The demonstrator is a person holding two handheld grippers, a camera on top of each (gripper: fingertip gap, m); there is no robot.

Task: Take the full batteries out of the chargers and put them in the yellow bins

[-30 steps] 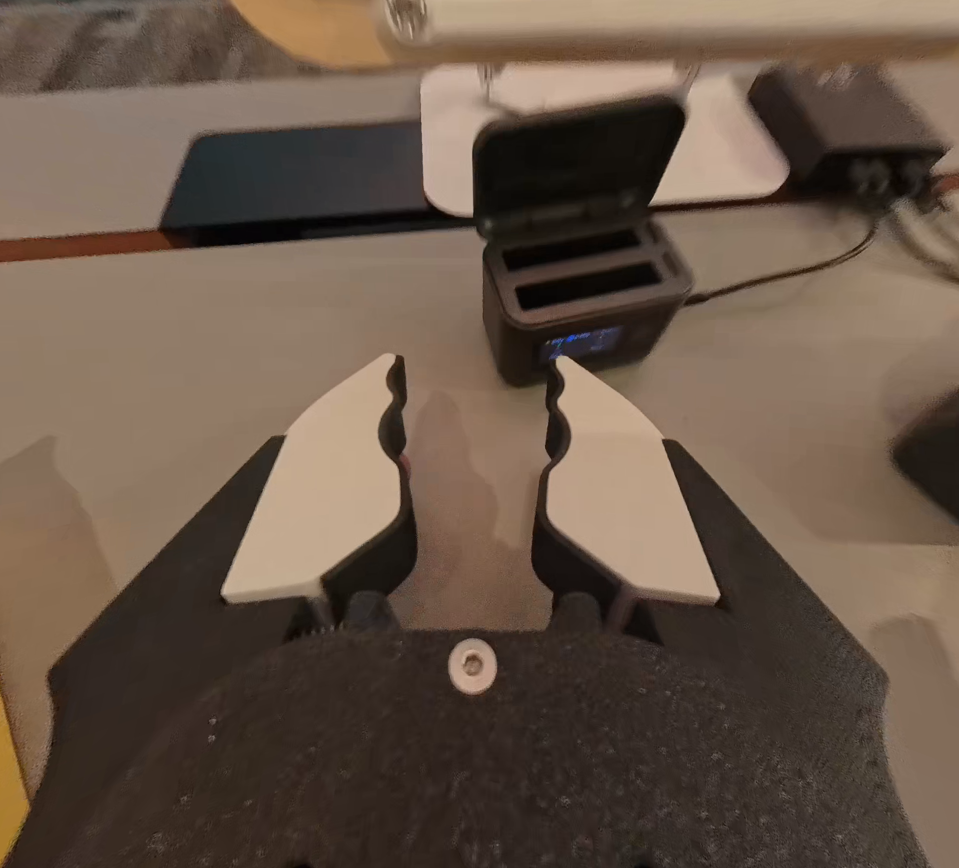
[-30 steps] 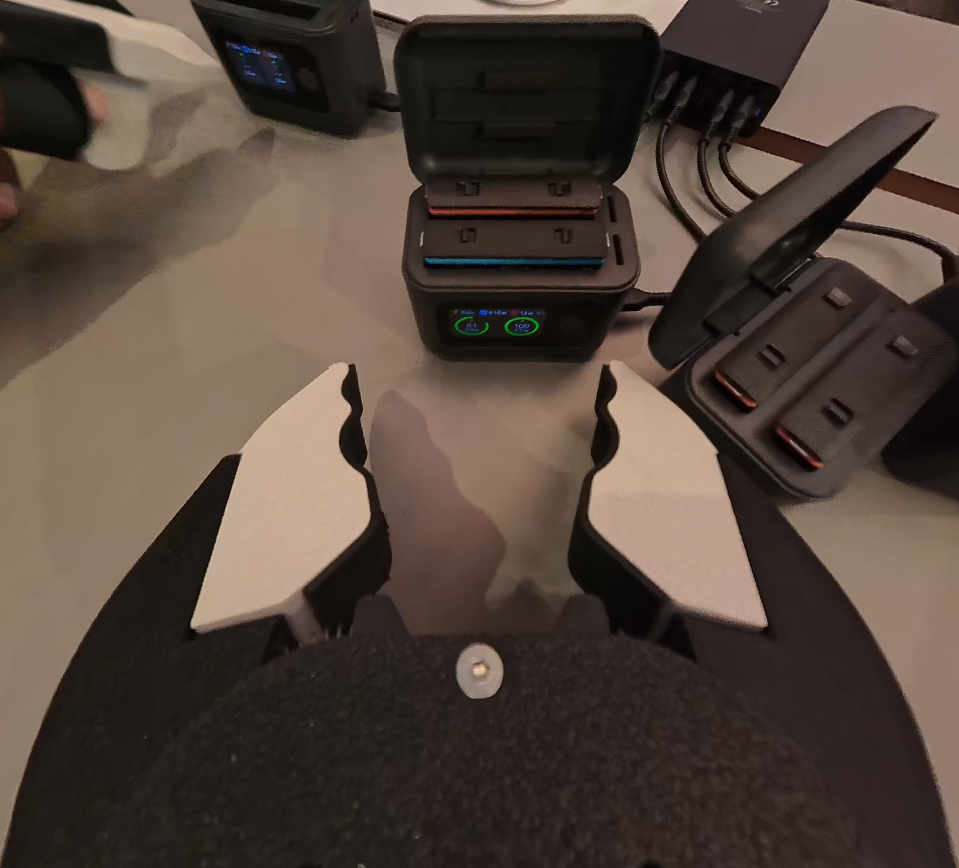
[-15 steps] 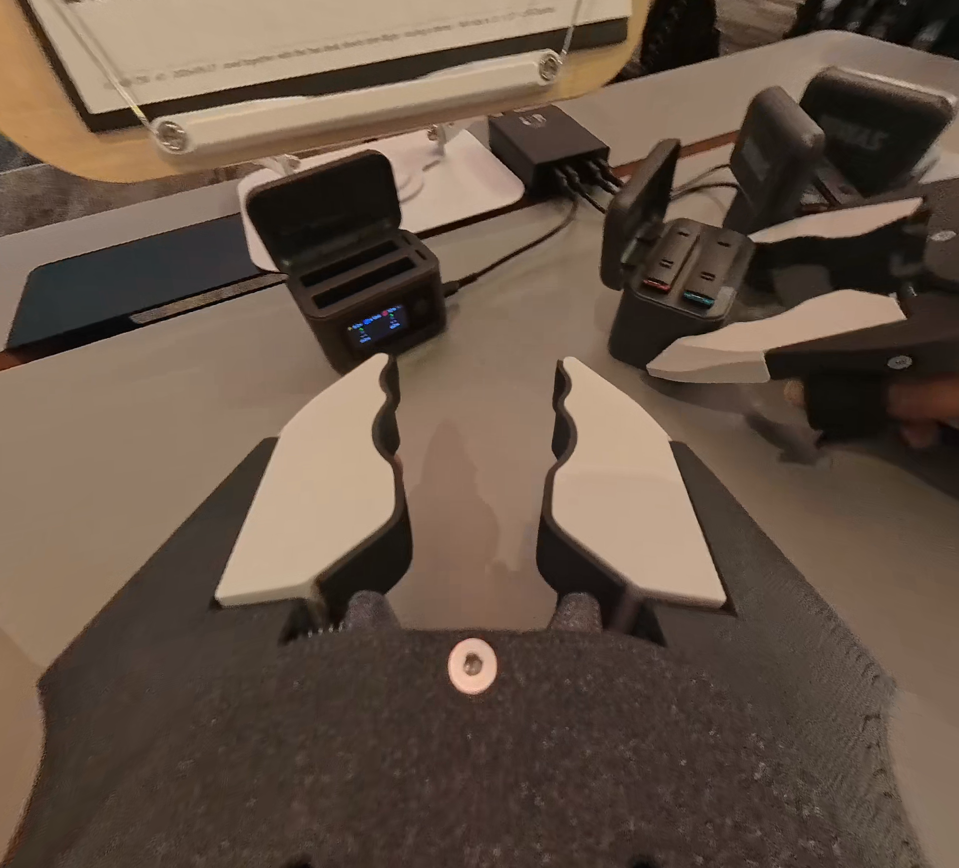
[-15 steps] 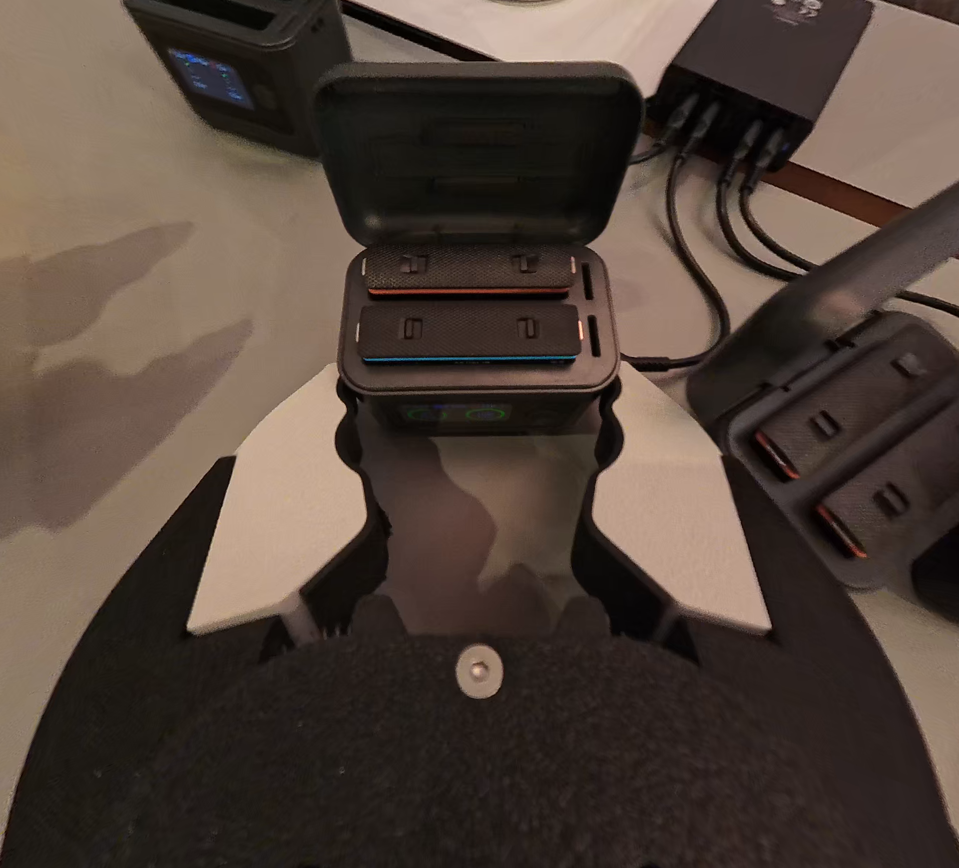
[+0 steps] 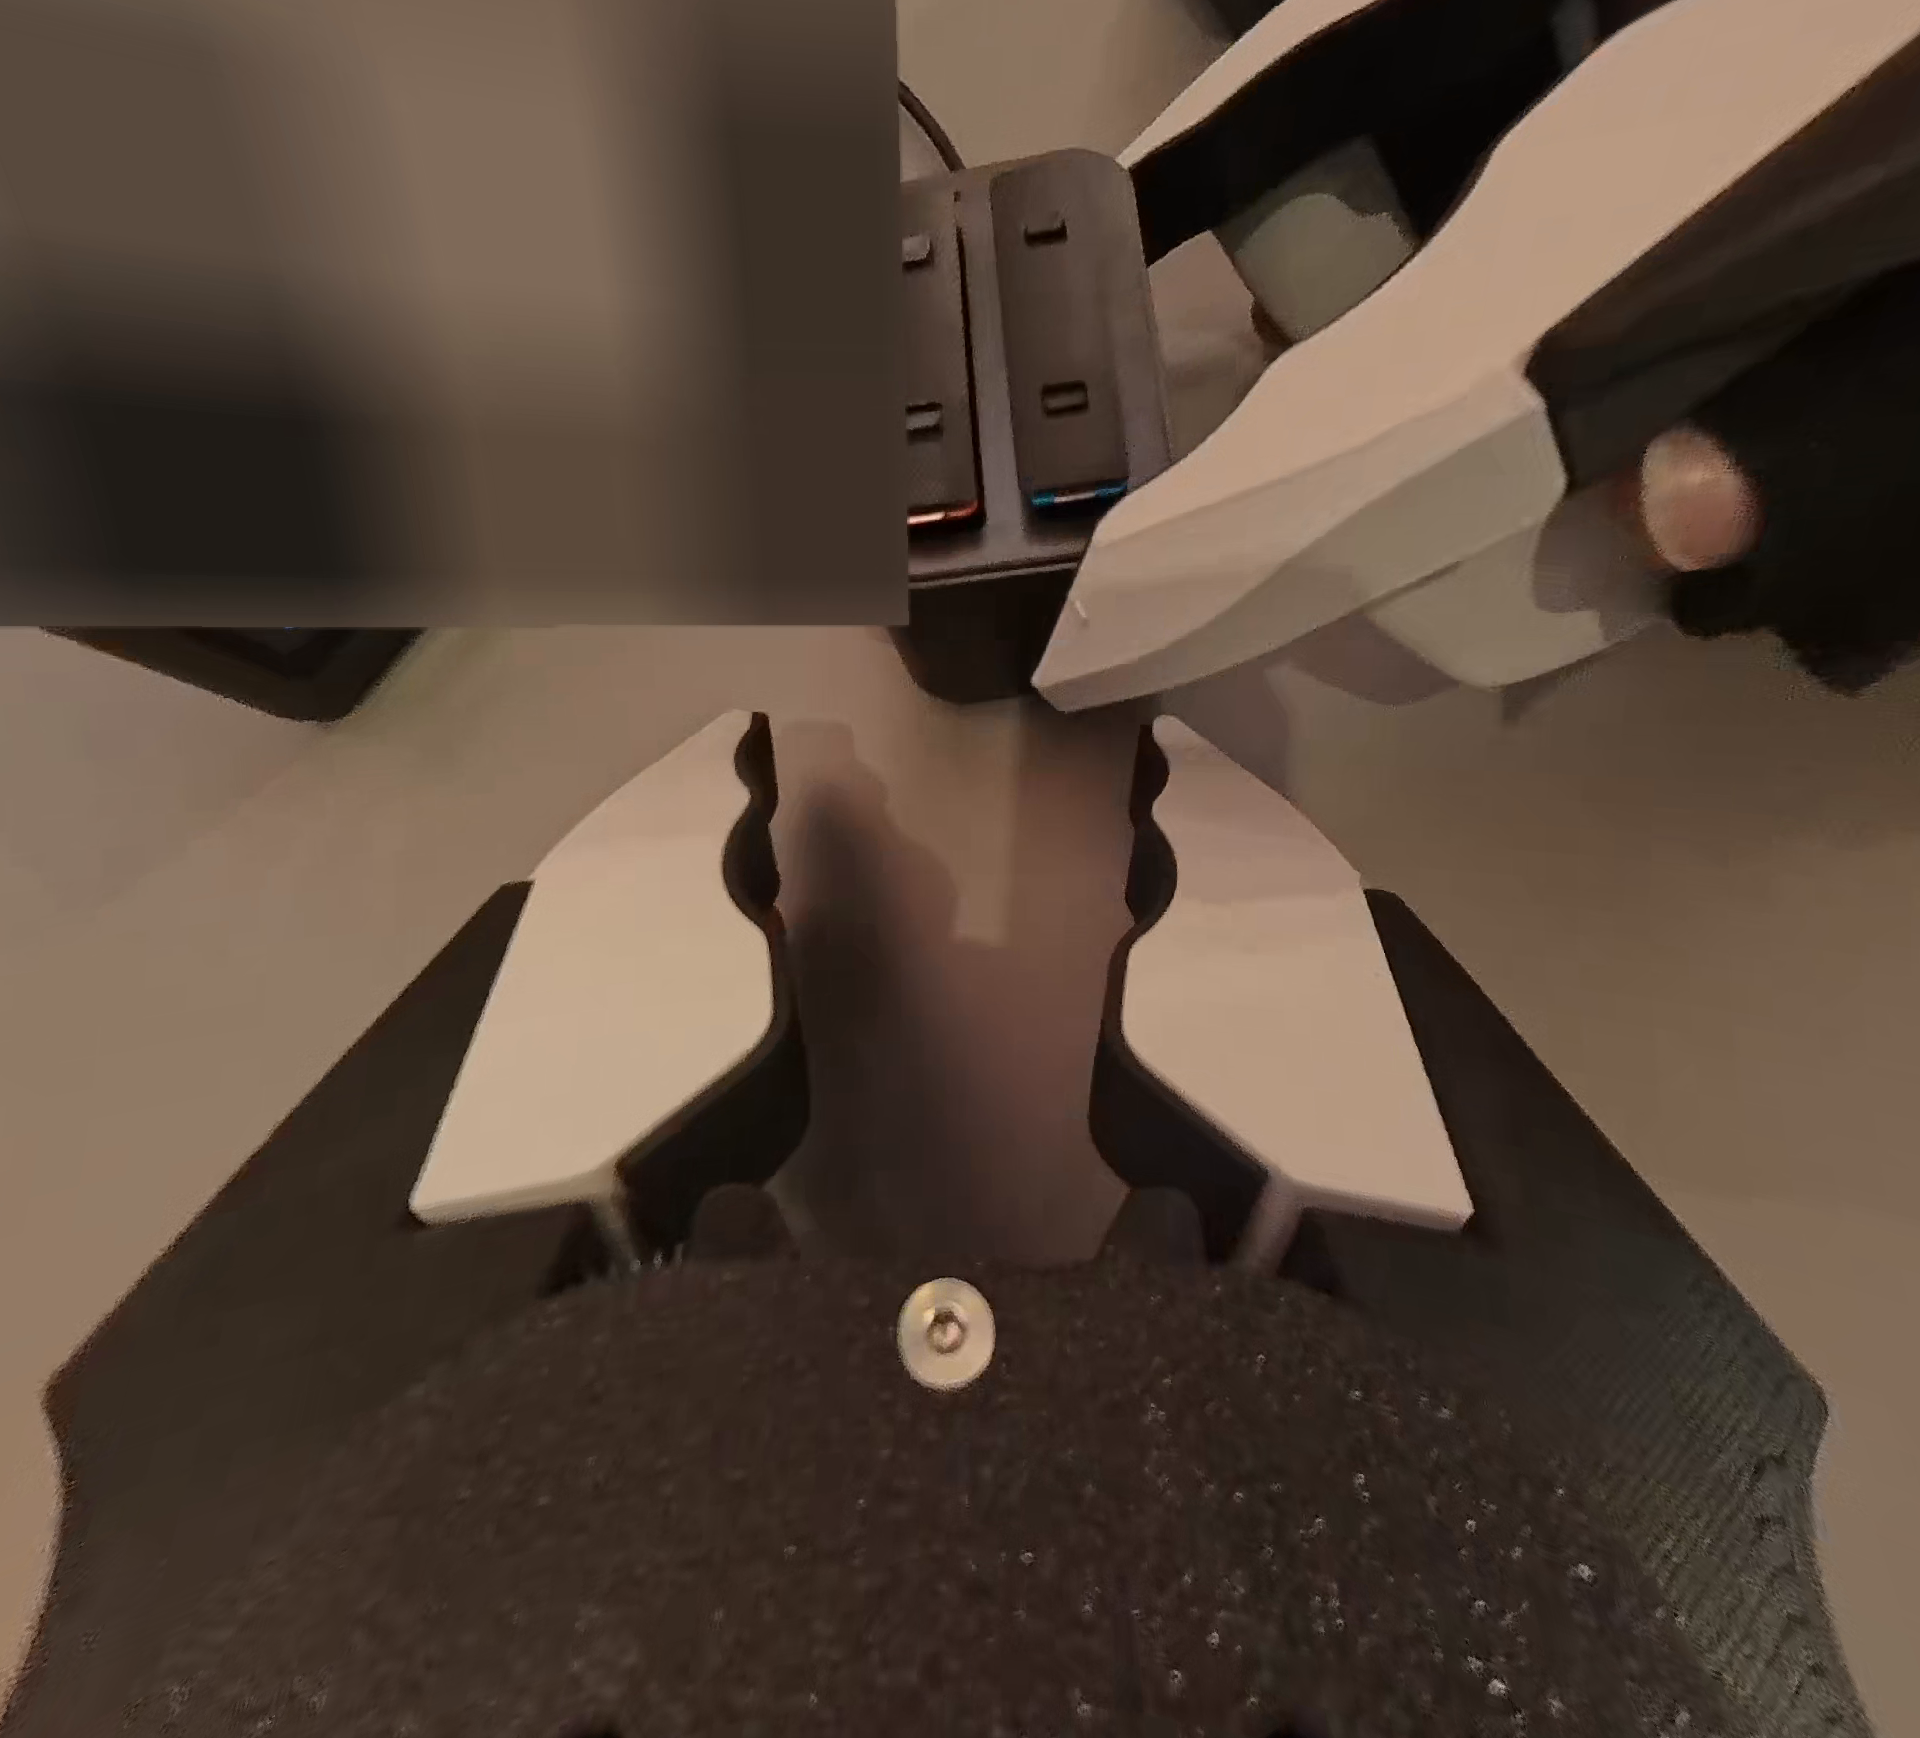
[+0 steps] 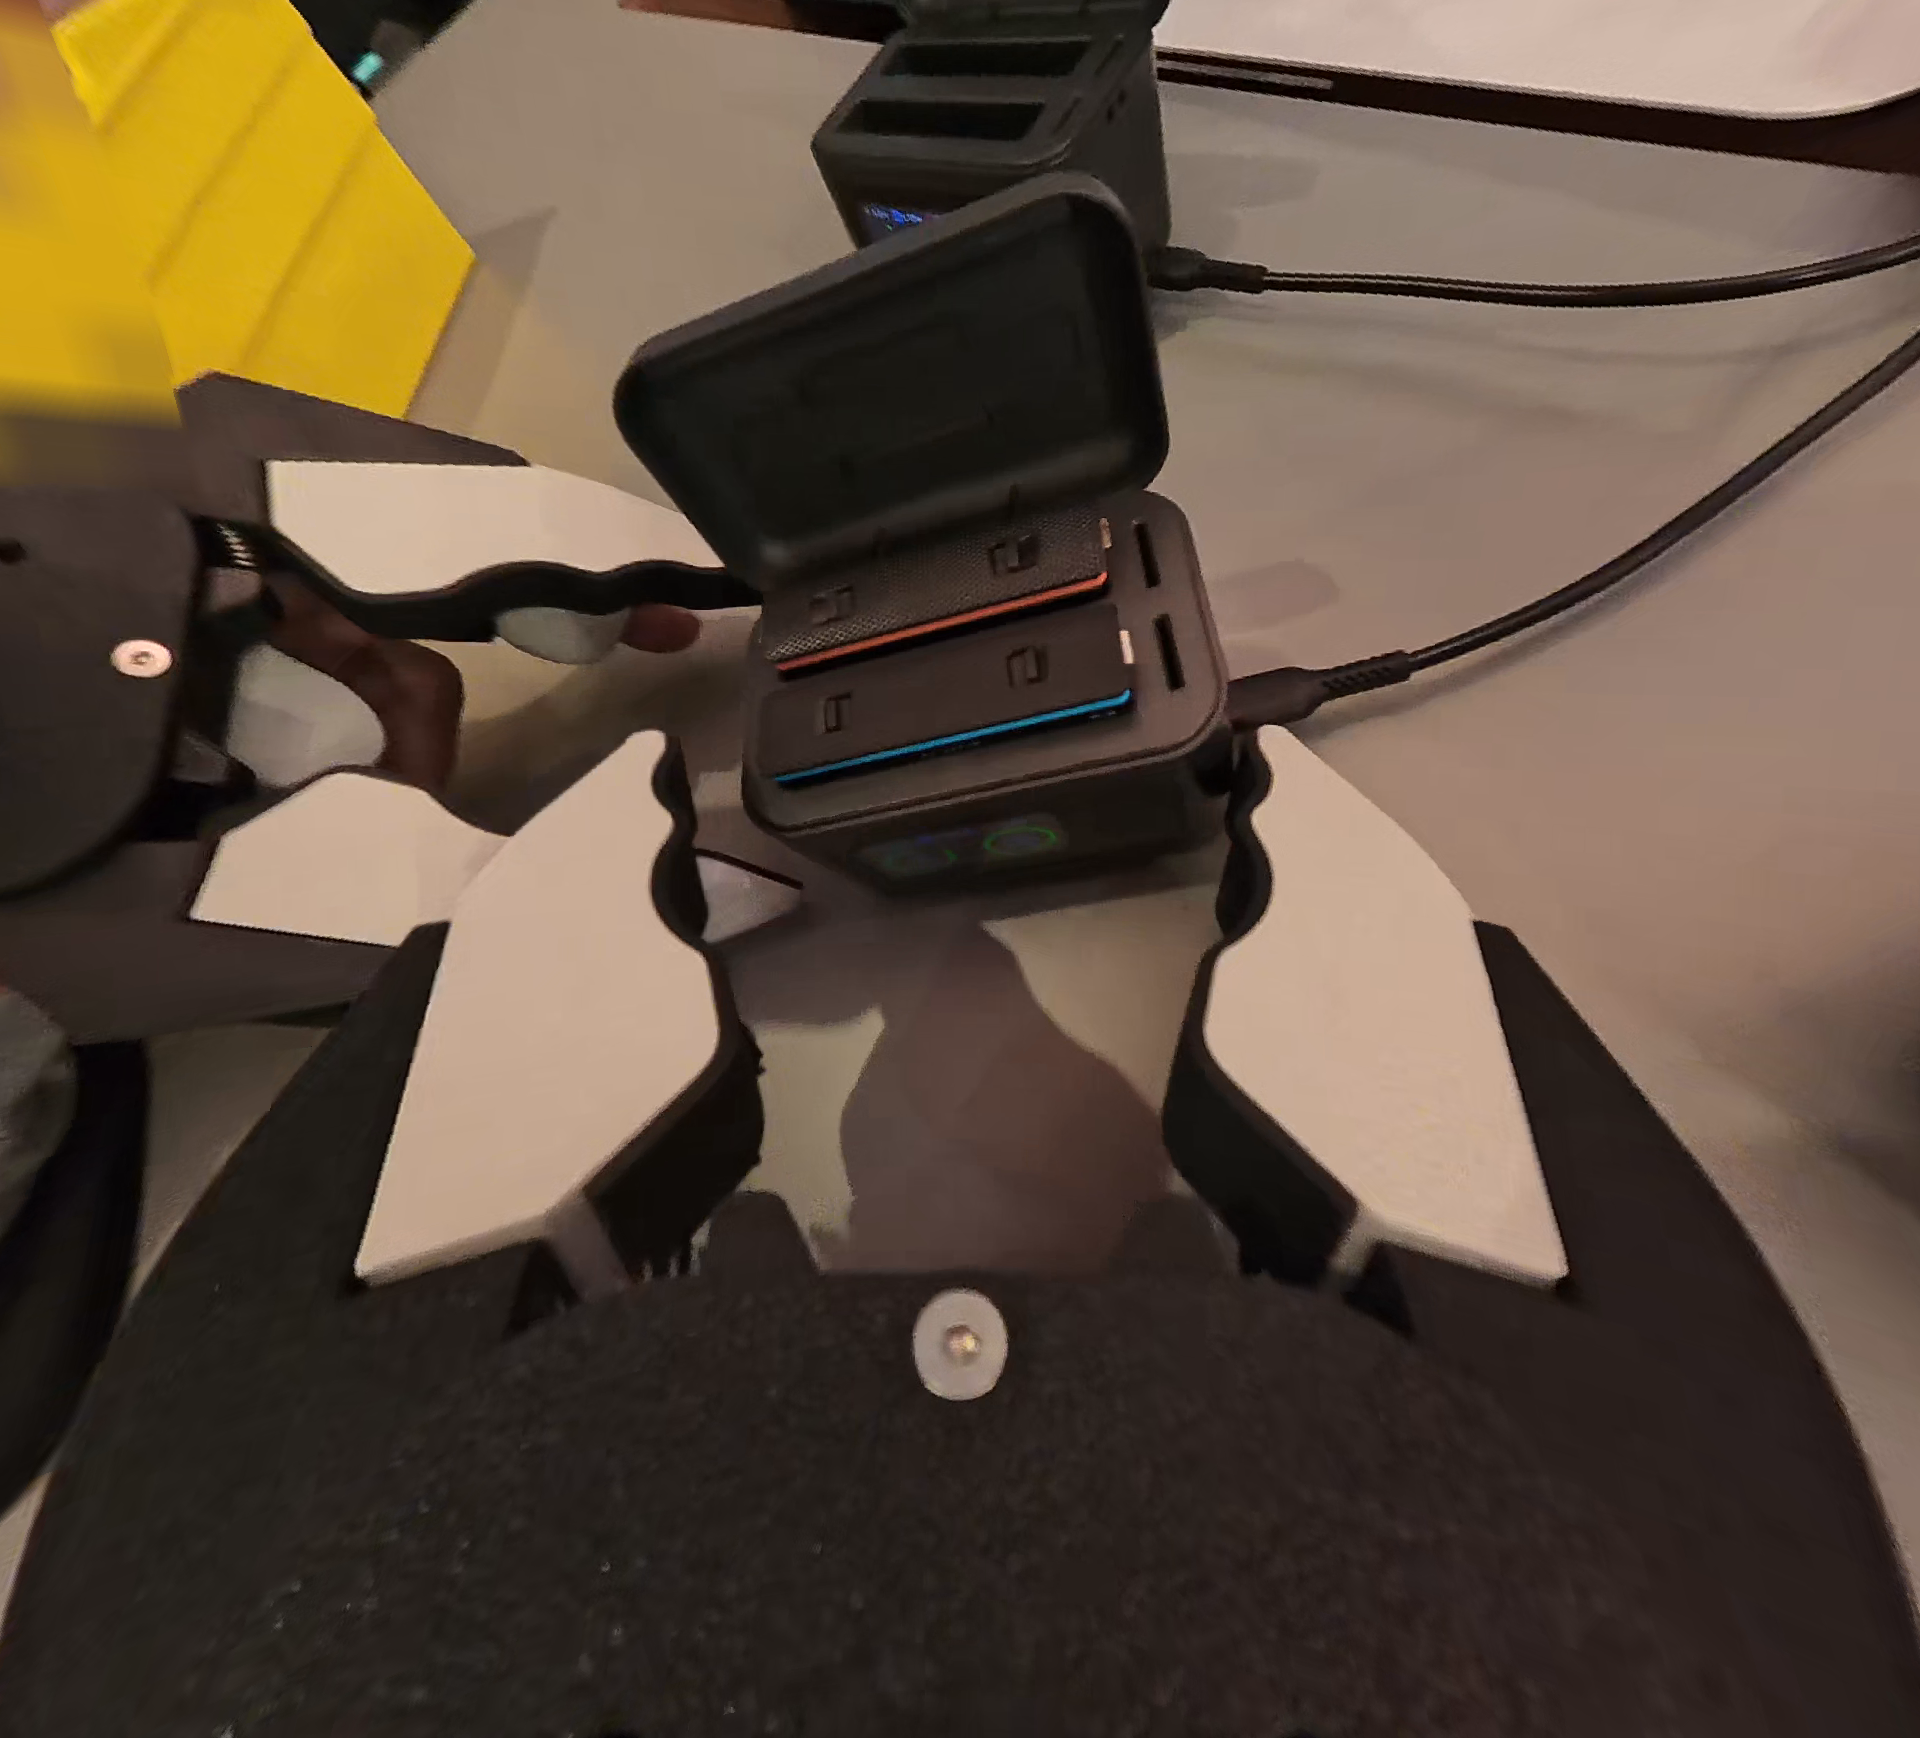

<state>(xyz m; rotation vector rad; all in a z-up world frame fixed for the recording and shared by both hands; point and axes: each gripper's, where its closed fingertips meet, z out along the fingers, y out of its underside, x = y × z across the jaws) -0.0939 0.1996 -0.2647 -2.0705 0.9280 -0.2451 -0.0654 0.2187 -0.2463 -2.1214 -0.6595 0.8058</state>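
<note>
Dim, warm indoor light. Soft overlapping shadows fall on the grey table (image 6: 1558,545) beneath both grippers. The yellow bin (image 6: 260,213) left of the charger (image 6: 987,701) is smeared by motion blur. Wide-angle distortion bends the edges. Near gripper bodies look grainy and soft.

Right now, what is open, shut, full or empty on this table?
Near black charger box: lid up, both slots filled.
Orange-striped black battery: seated in back slot.
Blue-striped black battery: seated in front slot.
Far black charger box: lid up, slots empty.
Right gripper: open.
Left gripper: open.
</note>
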